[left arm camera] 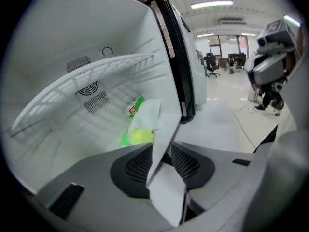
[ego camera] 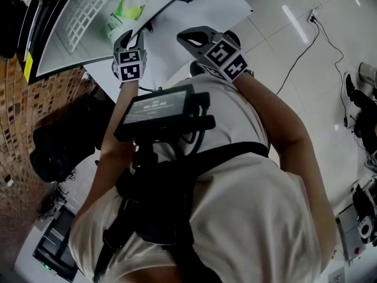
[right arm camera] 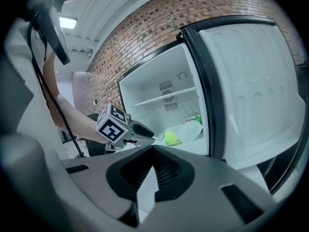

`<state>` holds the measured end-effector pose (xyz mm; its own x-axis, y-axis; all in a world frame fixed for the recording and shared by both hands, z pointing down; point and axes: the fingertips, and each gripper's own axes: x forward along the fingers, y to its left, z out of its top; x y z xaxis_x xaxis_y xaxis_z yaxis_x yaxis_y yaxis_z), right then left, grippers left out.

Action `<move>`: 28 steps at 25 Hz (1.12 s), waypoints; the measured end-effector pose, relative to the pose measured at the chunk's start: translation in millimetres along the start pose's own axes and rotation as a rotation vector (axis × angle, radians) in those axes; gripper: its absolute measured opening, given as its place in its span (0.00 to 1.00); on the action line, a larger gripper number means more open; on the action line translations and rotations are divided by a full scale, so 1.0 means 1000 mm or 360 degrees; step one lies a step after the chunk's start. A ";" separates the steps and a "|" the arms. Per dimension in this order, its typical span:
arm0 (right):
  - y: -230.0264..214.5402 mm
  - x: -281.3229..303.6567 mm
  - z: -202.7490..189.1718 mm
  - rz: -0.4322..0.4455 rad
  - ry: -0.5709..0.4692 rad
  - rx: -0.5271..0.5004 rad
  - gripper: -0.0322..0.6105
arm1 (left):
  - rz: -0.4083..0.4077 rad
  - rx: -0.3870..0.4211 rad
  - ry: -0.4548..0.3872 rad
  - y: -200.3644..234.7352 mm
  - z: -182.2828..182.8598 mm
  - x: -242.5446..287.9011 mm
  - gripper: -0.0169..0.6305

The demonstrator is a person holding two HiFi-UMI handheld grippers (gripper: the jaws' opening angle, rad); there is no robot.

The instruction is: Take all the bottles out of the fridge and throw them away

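Your left tongs (ego camera: 131, 38) have their jaws standing apart, with nothing between the pads. They point down into the small white fridge with the black door seal (left arm camera: 58, 37), tips at its mouth. The light-green plastic bottle (left arm camera: 136, 135) lies on the fridge floor just ahead of those tips and slightly to their left, under the white wire shelf (left arm camera: 87, 76). It is not touching the jaws. Something white sits across the bottle's top side; can't tell if it's a label or loose wrap. A round fan grille (left arm camera: 89, 88) is on the back wall, further ahead of the left tongs and above the bottle.

Your right tongs (ego camera: 184, 39) have their jaws closed together, empty. They sit just right of the left tongs and a bit behind them, outside the fridge, aimed at the open compartment. In the right gripper view the left tongs show ahead and to the left, with the bottle beyond them, low in the fridge. The white fridge door (right arm camera: 251, 81) hangs open to the right of the right tongs. The red-brown brick wall (right arm camera: 145, 37) runs behind the fridge, above and left of both tongs. The glossy white tiled floor (ego camera: 283, 34) is to the right of the right tongs. The black screen unit on your chest (ego camera: 159, 108) is behind both tongs.
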<state>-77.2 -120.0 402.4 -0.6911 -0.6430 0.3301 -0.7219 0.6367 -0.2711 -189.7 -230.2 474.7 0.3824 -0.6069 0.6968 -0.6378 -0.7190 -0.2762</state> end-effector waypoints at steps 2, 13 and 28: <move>-0.003 0.001 0.001 -0.0057 -0.0011 0.0010 0.05 | 0.0033 0.0137 0.0054 0.018 -0.003 0.016 0.28; -0.034 -0.036 -0.012 -0.0412 -0.0040 0.0160 0.05 | -0.0027 0.0566 0.0300 0.045 -0.016 0.099 0.43; -0.042 -0.042 -0.011 -0.0412 -0.0054 0.0164 0.05 | 0.0107 0.0442 0.0178 0.054 -0.001 0.064 0.10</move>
<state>-17.5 -115.6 409.8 -0.4826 -0.7937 0.3704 -0.8732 0.4037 -0.2729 -200.5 -307.6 505.6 0.2598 -0.6261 0.7352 -0.4462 -0.7530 -0.4836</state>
